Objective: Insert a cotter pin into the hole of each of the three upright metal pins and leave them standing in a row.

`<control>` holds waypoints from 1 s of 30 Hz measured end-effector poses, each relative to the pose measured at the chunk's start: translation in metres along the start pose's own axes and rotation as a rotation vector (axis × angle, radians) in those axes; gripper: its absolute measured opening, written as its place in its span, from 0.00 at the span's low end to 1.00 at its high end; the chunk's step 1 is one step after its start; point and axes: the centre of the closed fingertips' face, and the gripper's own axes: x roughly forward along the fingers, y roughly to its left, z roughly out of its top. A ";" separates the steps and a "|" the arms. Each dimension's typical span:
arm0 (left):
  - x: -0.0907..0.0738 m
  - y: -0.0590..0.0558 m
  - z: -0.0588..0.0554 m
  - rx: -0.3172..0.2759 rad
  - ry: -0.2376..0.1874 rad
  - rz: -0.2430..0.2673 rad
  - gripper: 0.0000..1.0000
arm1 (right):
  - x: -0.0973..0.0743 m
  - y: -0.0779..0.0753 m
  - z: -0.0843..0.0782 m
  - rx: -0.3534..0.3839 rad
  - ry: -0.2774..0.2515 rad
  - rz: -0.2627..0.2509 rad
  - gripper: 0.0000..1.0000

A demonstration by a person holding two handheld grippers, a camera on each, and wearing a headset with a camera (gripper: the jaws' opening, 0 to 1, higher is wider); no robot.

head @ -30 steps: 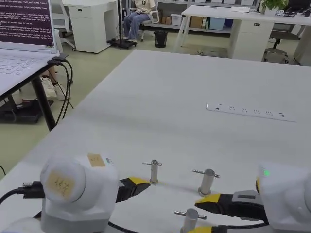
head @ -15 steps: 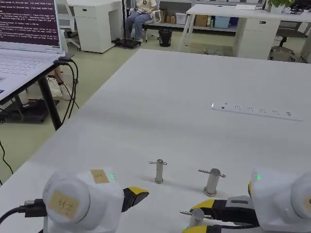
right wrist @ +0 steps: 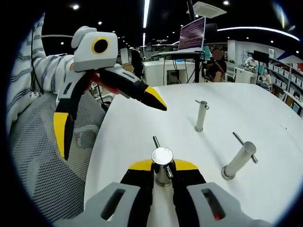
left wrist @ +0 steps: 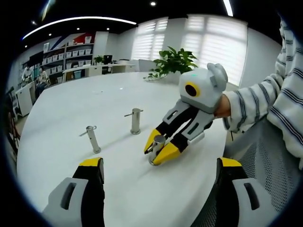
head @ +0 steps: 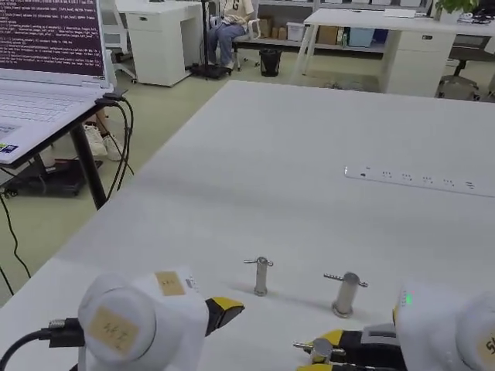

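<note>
One white bench (head: 309, 131): broad pale top that carries the pins and the strip.
Open silver laptop (head: 39, 69): on a separate stand left of the bench, its screen lit with lines of text.
Long white power strip (head: 418, 181): lies flat on the bench, well beyond the pins and to the right.
Left tool (left wrist: 160, 164): yellow-tipped jaws spread wide and holding nothing, low over the near left part of the bench and pointing toward the pins.
Right tool (right wrist: 163, 168): jaws drawn narrow and clamped on the shaft of the near metal pin (head: 319, 350), just under its head.
Right upright metal pin (head: 346, 294): stands on the bench just beyond the right tool, apart from it.
Left upright metal pin (head: 261, 277): stands free, well apart from both tools.
Near metal pin, place: upright with its base on the bench, in front of the other two and out of line with them.
Cotter pins: the near cotter pin (right wrist: 156, 142), right cotter pin (head: 344, 279) and left cotter pin (head: 258, 262) each cross the head of their pin.
</note>
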 end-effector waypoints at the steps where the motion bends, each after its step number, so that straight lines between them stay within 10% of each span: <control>1: 0.000 0.000 0.000 0.002 0.002 0.001 0.98 | 0.000 0.000 0.000 -0.003 0.001 -0.005 0.09; 15: -0.004 0.004 -0.003 -0.010 0.008 0.021 0.98 | -0.025 -0.006 0.015 -0.066 -0.001 -0.041 0.08; 30: -0.004 0.004 -0.004 -0.030 0.009 0.017 0.98 | -0.080 -0.071 -0.005 -0.007 0.020 -0.141 0.08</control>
